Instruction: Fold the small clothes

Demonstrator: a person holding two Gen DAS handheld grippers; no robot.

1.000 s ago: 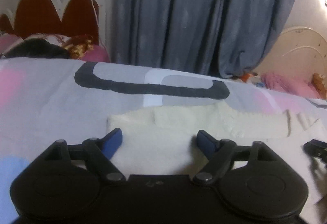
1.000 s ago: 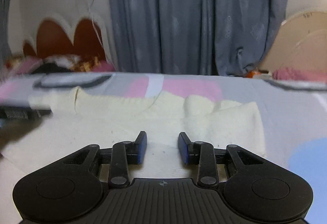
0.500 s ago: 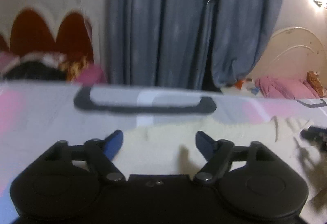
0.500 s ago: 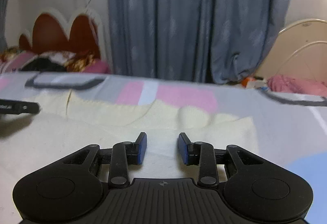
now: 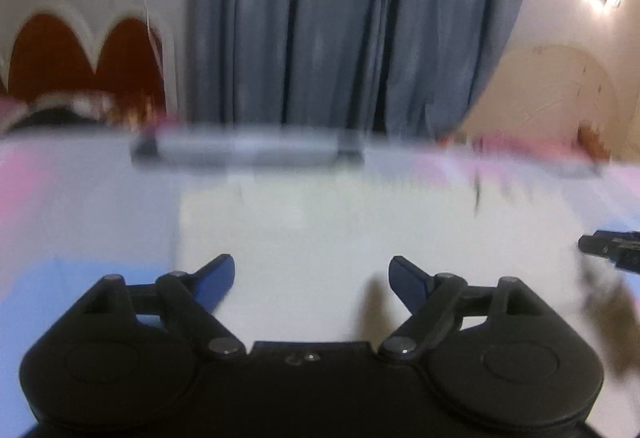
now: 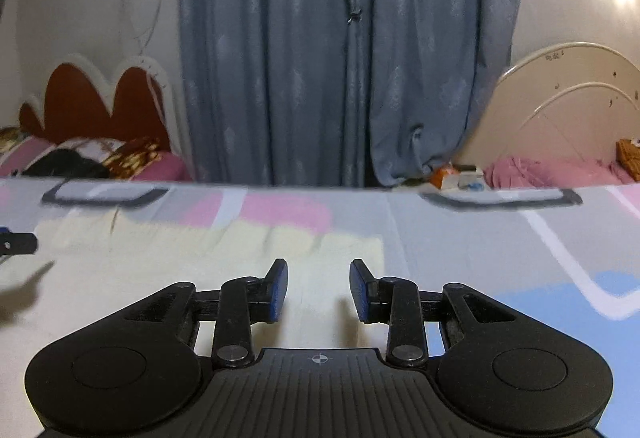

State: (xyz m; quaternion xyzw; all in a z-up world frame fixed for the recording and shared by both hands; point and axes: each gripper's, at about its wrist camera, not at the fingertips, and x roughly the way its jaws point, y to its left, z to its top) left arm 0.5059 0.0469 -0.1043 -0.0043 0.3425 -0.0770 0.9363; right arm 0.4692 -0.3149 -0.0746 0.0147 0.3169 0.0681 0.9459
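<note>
Hovering over one cream garment (image 6: 208,262) (lying flat): two grippers, left gripper (image 5: 312,278) and right gripper (image 6: 319,288), both spread, empty.

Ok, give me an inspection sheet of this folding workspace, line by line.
Surface: bedsheet with pink, grey and blue patches, lying flat.
Job's things: cream garment spread on the bedsheet; left view blurred.
Clutter: nothing seen on the sheet near the garment.
Grippers: left claw open wide, its jaws have just been opening, nothing between them; right claw partly open, empty, above the garment.
Cables: thin cord on the wall.
Surroundings: grey-blue curtain, scalloped headboard.
</note>
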